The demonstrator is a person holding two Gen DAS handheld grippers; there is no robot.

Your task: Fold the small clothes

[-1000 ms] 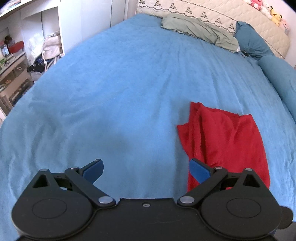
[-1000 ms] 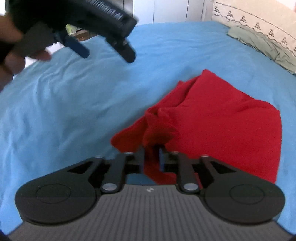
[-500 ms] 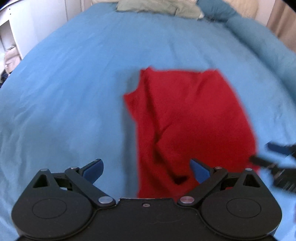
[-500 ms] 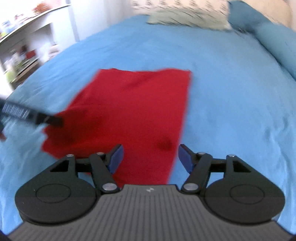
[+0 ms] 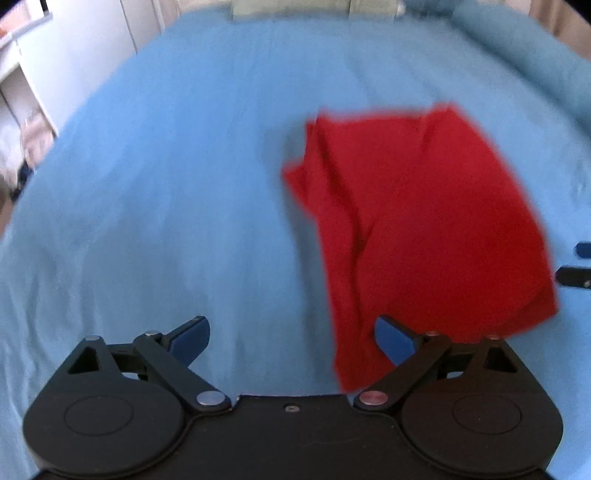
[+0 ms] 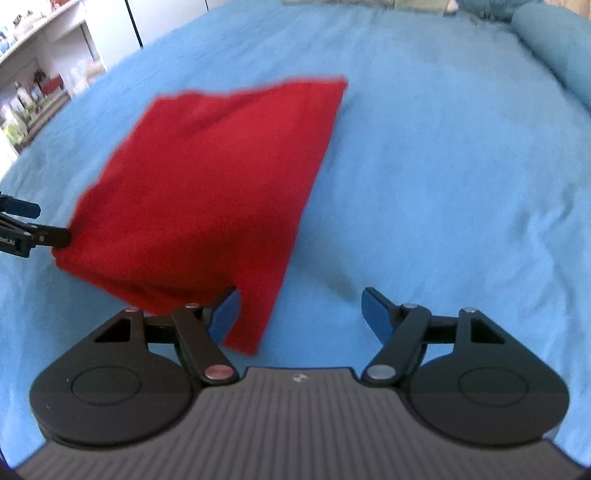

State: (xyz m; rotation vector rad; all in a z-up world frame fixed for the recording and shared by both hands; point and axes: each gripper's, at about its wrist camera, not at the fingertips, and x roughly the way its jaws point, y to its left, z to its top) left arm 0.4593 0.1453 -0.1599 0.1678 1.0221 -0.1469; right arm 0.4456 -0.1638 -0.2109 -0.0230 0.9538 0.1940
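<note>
The left gripper (image 5: 291, 338) and the right gripper (image 6: 299, 314) are both spread wide, holding nothing. The red cloth (image 5: 424, 221) lies on the blue bed (image 5: 166, 184), long axis running away from the grippers toward the pillows (image 5: 291, 7).

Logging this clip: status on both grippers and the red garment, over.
Left gripper open, empty. Right gripper open, empty. Red garment lies rumpled on the blue bed cover, not yet folded. Nothing in the way.

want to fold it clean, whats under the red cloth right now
The red cloth lies on the blue bedsheet, which shows all around it. Whatever is beneath is covered; nothing pokes out at its edges.
</note>
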